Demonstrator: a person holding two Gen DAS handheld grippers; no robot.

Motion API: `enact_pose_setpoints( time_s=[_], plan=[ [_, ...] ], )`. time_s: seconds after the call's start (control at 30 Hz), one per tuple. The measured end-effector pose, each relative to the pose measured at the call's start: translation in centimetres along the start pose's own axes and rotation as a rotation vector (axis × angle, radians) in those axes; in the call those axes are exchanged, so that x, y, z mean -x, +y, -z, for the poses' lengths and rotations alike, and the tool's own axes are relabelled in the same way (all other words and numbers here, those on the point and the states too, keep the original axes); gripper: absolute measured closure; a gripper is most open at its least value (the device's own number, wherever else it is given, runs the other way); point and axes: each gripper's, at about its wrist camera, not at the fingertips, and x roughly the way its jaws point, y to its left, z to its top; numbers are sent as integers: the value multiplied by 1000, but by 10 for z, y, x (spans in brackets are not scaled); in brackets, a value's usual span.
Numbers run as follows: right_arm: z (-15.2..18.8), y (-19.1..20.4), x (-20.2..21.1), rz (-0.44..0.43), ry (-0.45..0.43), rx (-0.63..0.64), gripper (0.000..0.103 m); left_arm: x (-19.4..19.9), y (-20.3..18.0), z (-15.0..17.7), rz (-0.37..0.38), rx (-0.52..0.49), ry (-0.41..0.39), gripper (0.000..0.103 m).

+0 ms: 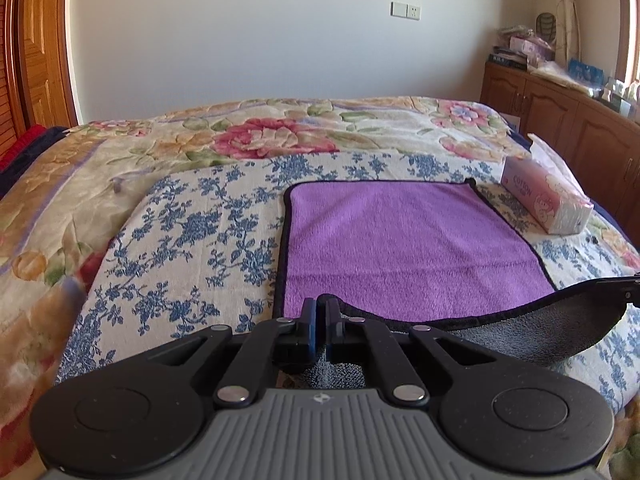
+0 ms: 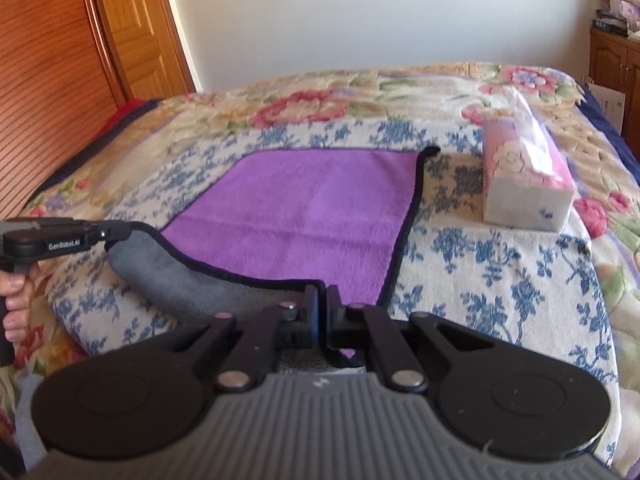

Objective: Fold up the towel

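A purple towel (image 1: 408,248) with a dark border and a grey underside lies on the bed; it also shows in the right wrist view (image 2: 304,212). My left gripper (image 1: 321,312) is shut on the towel's near left corner. My right gripper (image 2: 323,300) is shut on the near right corner. The near edge is lifted off the bed between them, and its grey underside (image 2: 168,276) sags and shows. The left gripper also shows in the right wrist view (image 2: 116,232), and the right gripper's tip shows at the right edge of the left wrist view (image 1: 630,288).
A blue-flowered cloth (image 1: 192,240) lies under the towel on a floral bedspread (image 1: 260,136). A pink tissue pack (image 1: 548,200) lies right of the towel, also in the right wrist view (image 2: 524,184). Wooden cabinets (image 1: 560,116) stand at right, a wooden door (image 2: 60,80) at left.
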Motion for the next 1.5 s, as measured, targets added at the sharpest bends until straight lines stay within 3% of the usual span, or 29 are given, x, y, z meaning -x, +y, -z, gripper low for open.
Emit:
enact_pose_setpoints(
  time_s=[0.83, 1.5],
  plan=[
    [-23, -1, -2, 16, -107, 57, 99, 1, 1, -36, 45, 14, -100, 98],
    [-51, -8, -23, 29, -131, 136, 99, -19, 2, -61, 45, 0, -116, 98]
  ],
)
